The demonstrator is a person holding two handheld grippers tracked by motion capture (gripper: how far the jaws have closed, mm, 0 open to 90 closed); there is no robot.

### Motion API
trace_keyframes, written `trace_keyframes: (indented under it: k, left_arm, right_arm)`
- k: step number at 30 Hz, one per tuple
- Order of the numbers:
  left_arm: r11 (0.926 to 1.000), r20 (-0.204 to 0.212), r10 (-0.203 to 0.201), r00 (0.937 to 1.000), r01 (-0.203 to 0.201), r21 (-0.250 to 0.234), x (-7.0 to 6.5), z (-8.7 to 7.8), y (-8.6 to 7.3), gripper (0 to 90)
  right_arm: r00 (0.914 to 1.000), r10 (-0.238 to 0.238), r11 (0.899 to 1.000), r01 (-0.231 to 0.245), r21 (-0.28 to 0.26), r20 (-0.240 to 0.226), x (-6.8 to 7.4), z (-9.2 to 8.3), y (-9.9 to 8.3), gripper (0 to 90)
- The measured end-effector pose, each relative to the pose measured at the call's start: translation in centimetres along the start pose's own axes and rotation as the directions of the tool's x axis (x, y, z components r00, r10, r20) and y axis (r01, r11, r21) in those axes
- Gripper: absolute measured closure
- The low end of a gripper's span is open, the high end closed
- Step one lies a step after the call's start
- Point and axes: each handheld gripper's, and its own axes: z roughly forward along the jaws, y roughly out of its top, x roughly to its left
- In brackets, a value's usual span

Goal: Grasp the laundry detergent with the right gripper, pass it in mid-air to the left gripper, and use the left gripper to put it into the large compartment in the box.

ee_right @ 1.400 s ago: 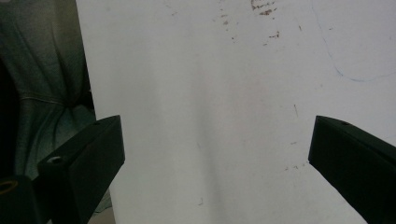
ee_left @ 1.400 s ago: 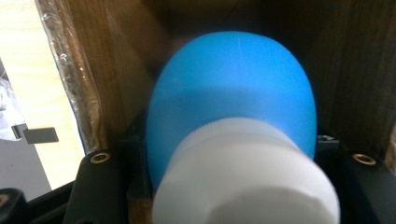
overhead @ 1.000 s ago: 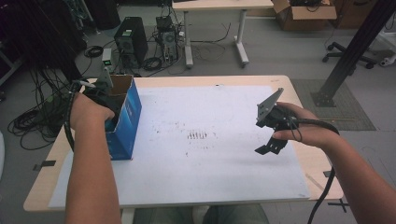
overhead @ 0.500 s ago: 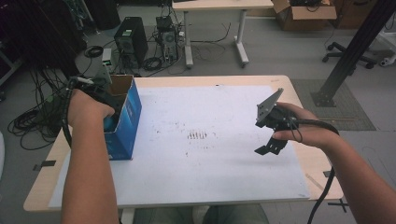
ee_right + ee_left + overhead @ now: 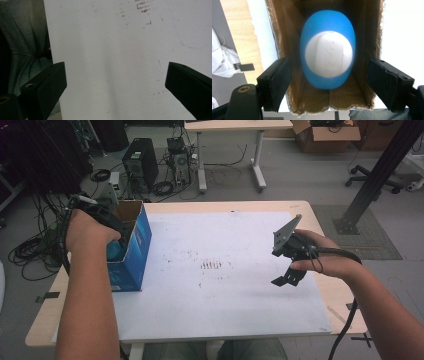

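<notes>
Cables, computer towers and a second desk crowded the floor beyond the wooden table point(image 5: 320, 215), whose top was mostly covered by a white sheet point(image 5: 225, 285) carrying faint reddish marks.

With the blue carton point(image 5: 131, 252) as the landmark: the left gripper point(image 5: 329, 82) stood at its open mouth, its 2 jaws spread wide, one outside each cardboard wall, clamping nothing. Between them, just inside the carton, sat a blue egg-shaped object point(image 5: 327, 25) with a white oval face point(image 5: 328, 53) turned toward the camera. Its outline was blurred, so whether it rested on the carton's floor or was in the air I could not tell. In the high view the left hand point(image 5: 90, 227) covered the carton's near opening.

The right gripper point(image 5: 292, 255) hung well away from the carton, over the far side of the sheet, jaws equally wide and empty; its own view showed bare sheet between them.

As a judgement, the object looked already lodged in the carton with the jaws let go, so what remained was likely drawing the left gripper clear.

The object's long axis ran roughly parallel to the carton's side walls as seen in the left gripper view, upright in that picture; the carton's length lay along the table's left edge.
</notes>
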Motion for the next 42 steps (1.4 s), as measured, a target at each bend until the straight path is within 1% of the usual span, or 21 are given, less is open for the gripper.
trace_keyframes:
  k: [2,5,7,9,11,14,15,18,22,26,30,33,36,39,40,42]
  left_arm:
    - [1.0,-0.007,0.003,1.0,-0.003,-0.001,0.0,-0.3,-0.1,18.4]
    - [1.0,-0.006,0.005,1.0,-0.005,-0.005,0.0,-0.7,-0.2,16.2]
    - [1.0,-0.007,-0.002,1.0,0.002,-0.004,0.0,-1.0,-0.4,15.7]
    - [0.9997,-0.007,-0.016,0.9998,0.016,-0.017,0.1,-1.4,-0.5,16.0]
    - [0.9993,-0.002,-0.027,0.9996,0.027,-0.024,0.1,-1.8,-0.7,19.1]
    - [0.9994,0.003,-0.025,0.9997,0.025,-0.023,0.0,-2.2,-0.8,20.6]
    - [0.9992,0.002,-0.028,0.9996,0.028,-0.029,0.0,-2.4,-0.9,20.7]
    - [0.9993,0.0,-0.018,0.9998,0.018,-0.031,-0.2,-2.7,-1.0,20.5]
    - [0.9993,-0.01,-0.016,0.9998,0.016,-0.035,-0.5,-3.1,-1.2,16.9]
    - [0.9992,-0.021,-0.015,0.9997,0.014,-0.038,-0.9,-3.3,-1.3,10.2]
    - [0.9991,-0.028,0.001,0.9996,-0.002,-0.042,-1.5,-3.8,-1.4,6.5]
    - [0.9987,-0.043,0.014,0.999,-0.016,-0.048,-2.2,-4.4,-1.4,3.1]
    - [0.9977,-0.056,0.037,0.9977,-0.04,-0.055,-3.0,-5.2,-1.5,0.3]
    - [0.9954,-0.065,0.063,0.9959,-0.068,-0.067,-3.7,-6.1,-1.6,0.3]
    - [0.9943,-0.074,0.075,0.9945,-0.08,-0.071,-4.0,-6.4,-1.6,0.2]
    - [0.9912,-0.078,0.102,0.9917,-0.108,-0.076,-4.7,-6.9,-1.7,0.2]
  right_arm:
    - [1.0,-0.003,1.0,0.003,-0.002,-0.003,0.0,0.0,0.0,3.8]
    - [1.0,-0.002,1.0,0.002,-0.001,-0.003,0.1,-0.1,0.0,3.8]
    - [1.0,-0.002,1.0,0.002,0.0,-0.001,0.1,-0.1,-0.1,3.7]
    - [1.0,-0.002,1.0,0.002,-0.002,-0.003,0.1,-0.1,-0.1,3.8]
    - [1.0,-0.005,1.0,0.005,-0.002,-0.001,0.2,-0.2,-0.1,3.8]
    - [1.0,-0.008,1.0,0.008,-0.005,0.0,0.2,-0.3,-0.1,3.8]
    - [1.0,-0.008,1.0,0.008,-0.006,0.0,0.3,-0.3,-0.1,3.8]
    - [1.0,-0.01,1.0,0.01,-0.008,0.001,0.3,-0.4,-0.1,3.8]
    - [0.9999,-0.012,1.0,0.013,-0.012,0.002,0.4,-0.6,-0.2,3.8]
    - [0.9999,-0.012,1.0,0.012,-0.015,0.004,0.6,-0.8,-0.3,3.8]
    - [0.9999,-0.009,1.0,0.009,-0.015,0.007,0.6,-1.0,-0.5,3.8]
    - [0.9999,-0.008,1.0,0.008,-0.019,0.008,0.7,-1.2,-0.7,3.8]
    - [0.9999,-0.005,1.0,0.005,-0.022,0.012,0.7,-1.3,-0.8,3.8]
    - [0.9999,-0.008,1.0,0.008,-0.026,0.015,0.8,-1.6,-0.9,3.8]
    - [0.9998,-0.007,1.0,0.007,-0.025,0.016,0.8,-1.6,-0.9,3.8]
    - [0.9998,-0.007,1.0,0.007,-0.026,0.016,0.8,-1.7,-1.0,3.8]
